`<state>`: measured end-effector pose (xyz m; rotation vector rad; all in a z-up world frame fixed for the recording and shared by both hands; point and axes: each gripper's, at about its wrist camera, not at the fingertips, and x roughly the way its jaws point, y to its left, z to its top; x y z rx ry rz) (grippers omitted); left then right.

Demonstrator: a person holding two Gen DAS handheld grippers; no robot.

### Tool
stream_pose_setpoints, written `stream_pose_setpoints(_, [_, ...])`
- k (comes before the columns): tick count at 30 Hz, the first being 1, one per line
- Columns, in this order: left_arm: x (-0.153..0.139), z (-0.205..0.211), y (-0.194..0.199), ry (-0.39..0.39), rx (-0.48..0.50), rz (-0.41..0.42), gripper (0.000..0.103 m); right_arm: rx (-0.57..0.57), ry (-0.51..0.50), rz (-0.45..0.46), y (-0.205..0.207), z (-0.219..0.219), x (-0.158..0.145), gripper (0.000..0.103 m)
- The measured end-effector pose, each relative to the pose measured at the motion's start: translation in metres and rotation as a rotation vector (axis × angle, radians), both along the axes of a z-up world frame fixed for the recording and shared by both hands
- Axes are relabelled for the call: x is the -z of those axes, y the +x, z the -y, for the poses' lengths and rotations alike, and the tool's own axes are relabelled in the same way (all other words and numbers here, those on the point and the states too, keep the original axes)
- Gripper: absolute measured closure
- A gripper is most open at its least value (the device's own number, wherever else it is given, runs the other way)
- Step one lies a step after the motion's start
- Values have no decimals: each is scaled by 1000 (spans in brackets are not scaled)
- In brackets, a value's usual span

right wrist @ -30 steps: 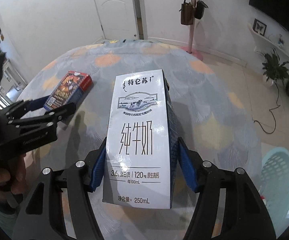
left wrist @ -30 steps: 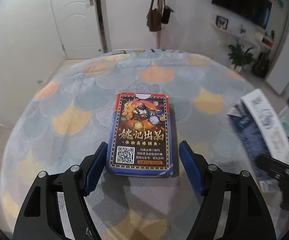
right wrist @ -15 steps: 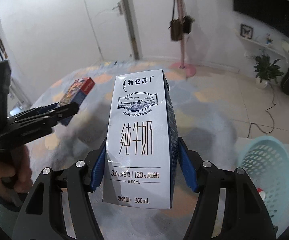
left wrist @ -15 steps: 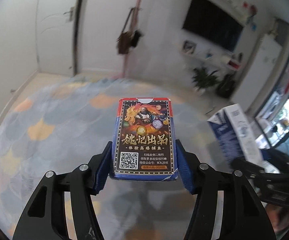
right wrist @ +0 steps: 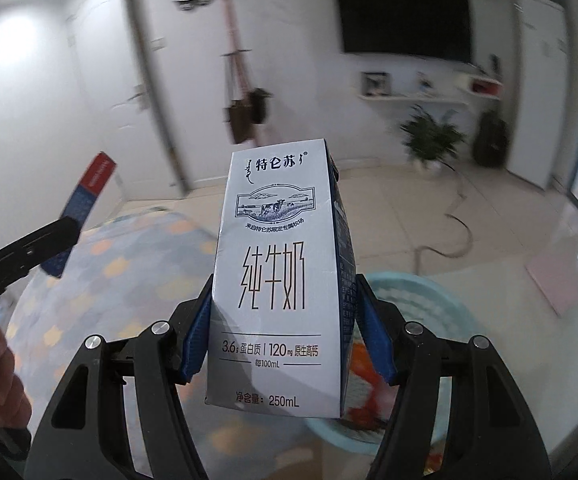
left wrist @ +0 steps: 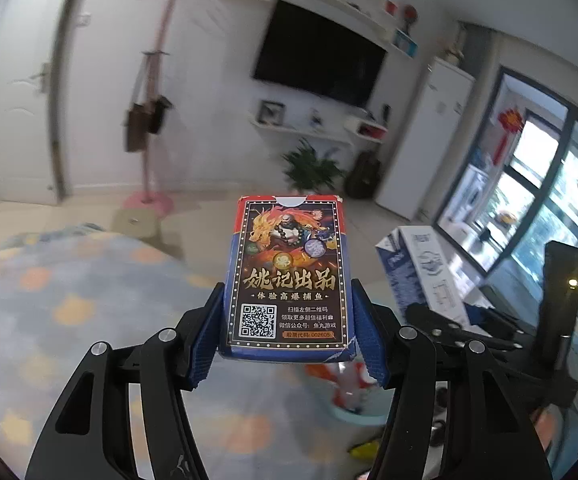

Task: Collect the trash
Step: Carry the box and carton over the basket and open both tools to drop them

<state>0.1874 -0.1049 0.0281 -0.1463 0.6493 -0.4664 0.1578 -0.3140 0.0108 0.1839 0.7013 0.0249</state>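
My left gripper [left wrist: 287, 336] is shut on a red and blue card box [left wrist: 289, 276] and holds it in the air beyond the table edge. My right gripper [right wrist: 285, 334] is shut on a white milk carton [right wrist: 281, 280], held over a light blue basket [right wrist: 441, 312]. The basket [left wrist: 355, 410] shows in the left wrist view too, below the box, with red and white trash inside. The carton [left wrist: 425, 272] and right gripper appear at the right of the left wrist view. The card box [right wrist: 85, 196] appears at the left of the right wrist view.
The round table with a scale-pattern cloth [left wrist: 69, 312] lies to the left and below. A pink coat stand with bags [left wrist: 149, 120], a potted plant [left wrist: 313, 168], a wall television [left wrist: 317, 52] and a white fridge [left wrist: 429, 140] stand across the tiled floor.
My left gripper closed on the card box and lifted it off the table. Both grippers swung right, away from the table and over the basket, the carton staying gripped.
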Motion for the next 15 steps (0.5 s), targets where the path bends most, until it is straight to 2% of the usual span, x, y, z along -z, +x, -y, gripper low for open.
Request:
stream_pose_setpoints(6, [58,63,16,12,108,-149,45,136,68,-166,11,55,54,42])
stream_pose_setpoints(9, [87,79,28,4,120,-227,45,184,84,-254,19,71,81,42])
stream_pose_setpoints(12, [100,87,35,-11,137,-260,45,206,99,-307,28,79,98,41])
stream_pose_setpoints(15, [103,88,37,-25,128,-269,38,206,100,-334,32,83,106,41])
